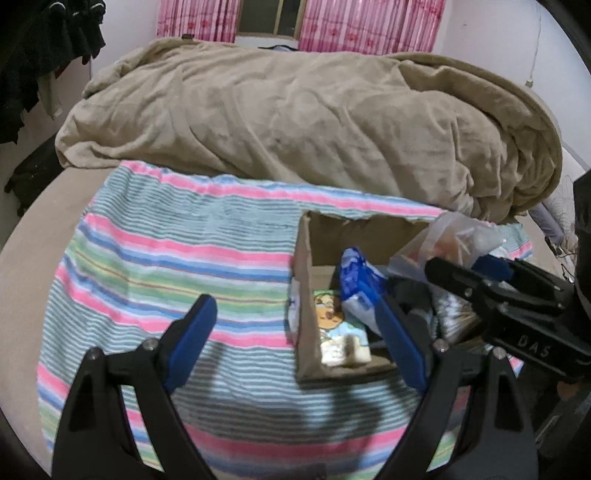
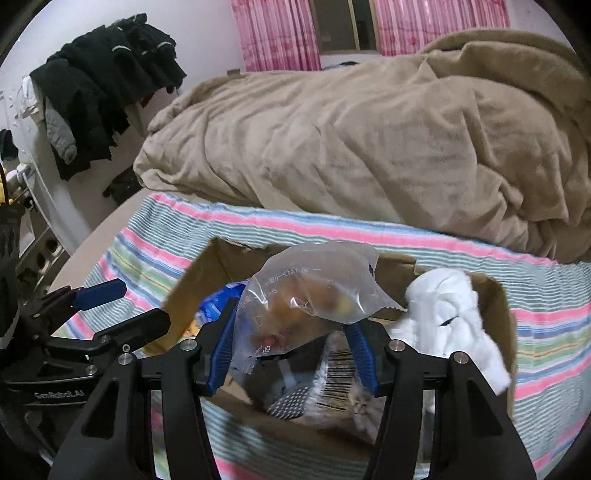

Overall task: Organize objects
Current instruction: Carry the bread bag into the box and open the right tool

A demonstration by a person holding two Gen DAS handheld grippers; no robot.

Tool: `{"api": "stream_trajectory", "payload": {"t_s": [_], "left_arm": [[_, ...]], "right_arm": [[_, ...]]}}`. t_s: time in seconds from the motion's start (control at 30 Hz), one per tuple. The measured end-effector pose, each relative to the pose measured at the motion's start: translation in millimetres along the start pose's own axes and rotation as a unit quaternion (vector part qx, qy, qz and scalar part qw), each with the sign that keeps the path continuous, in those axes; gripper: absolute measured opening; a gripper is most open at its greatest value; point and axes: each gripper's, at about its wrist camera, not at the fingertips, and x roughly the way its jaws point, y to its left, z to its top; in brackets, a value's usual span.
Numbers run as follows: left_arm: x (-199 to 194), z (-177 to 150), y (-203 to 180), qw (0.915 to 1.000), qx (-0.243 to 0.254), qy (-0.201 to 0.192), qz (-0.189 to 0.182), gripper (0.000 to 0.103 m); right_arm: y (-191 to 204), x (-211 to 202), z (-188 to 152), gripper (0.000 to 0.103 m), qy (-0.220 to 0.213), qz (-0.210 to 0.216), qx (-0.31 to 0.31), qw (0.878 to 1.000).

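I see a rumpled tan blanket [image 1: 295, 122] heaped across the far side of the bed [image 1: 33, 229], its near edge lying just over a striped towel [image 1: 166, 266] spread flat. Behind, pink curtains [image 2: 280, 37] flank a dark window [image 2: 347, 26], and black clothes [image 2: 107, 81] hang in a bunch on the left.

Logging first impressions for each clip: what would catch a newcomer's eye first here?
The clear plastic bag of snacks, pinched by the right gripper above the open cardboard box. Next, the striped towel under the box, and the rumpled tan blanket heaped behind. The left gripper hangs open beside the box.
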Motion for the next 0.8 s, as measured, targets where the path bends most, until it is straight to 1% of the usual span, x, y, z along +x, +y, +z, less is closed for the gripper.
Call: {"api": "stream_trajectory", "payload": {"t_s": [0.13,0.23,0.3,0.37,0.47,0.57,0.8], "left_arm": [[13.1,-1.7,-1.2,1.0000,0.001,0.009,0.000,0.089],[15.7,-3.5,-2.5,0.9999,0.002,0.014,0.007,0.089],[12.1,-3.5,-3.6,0.9999,0.004,0.011,0.009,0.089],[6.3,-4.0,-4.1,0.9999,0.005,0.007,0.012,0.089],[-6.9,-5.7,-3.1,0.9999,0.001,0.002,0.013,0.089],[-23.7,-7.2,-2.8,0.9998,0.000,-0.006,0.016,0.089],[-79.5,-13.8,-12.3,0.9994,0.005,-0.031,0.018,0.089]], "right_arm": [[-3.7,14.4,-3.5,0.058,0.010,-0.010,0.000,1.000],[-4.8,19.6,-4.2,0.059,0.016,-0.013,0.000,1.000],[-5.1,17.4,-4.0,0.062,0.015,-0.010,0.002,1.000],[-3.7,13.7,-3.6,0.069,0.014,-0.009,0.003,1.000],[-0.9,3.0,-2.9,0.073,0.009,-0.007,0.007,1.000],[1.9,-11.7,-1.3,0.074,0.007,0.004,0.017,1.000],[14.5,-62.9,-4.9,0.078,-0.016,-0.013,0.007,1.000]]}}
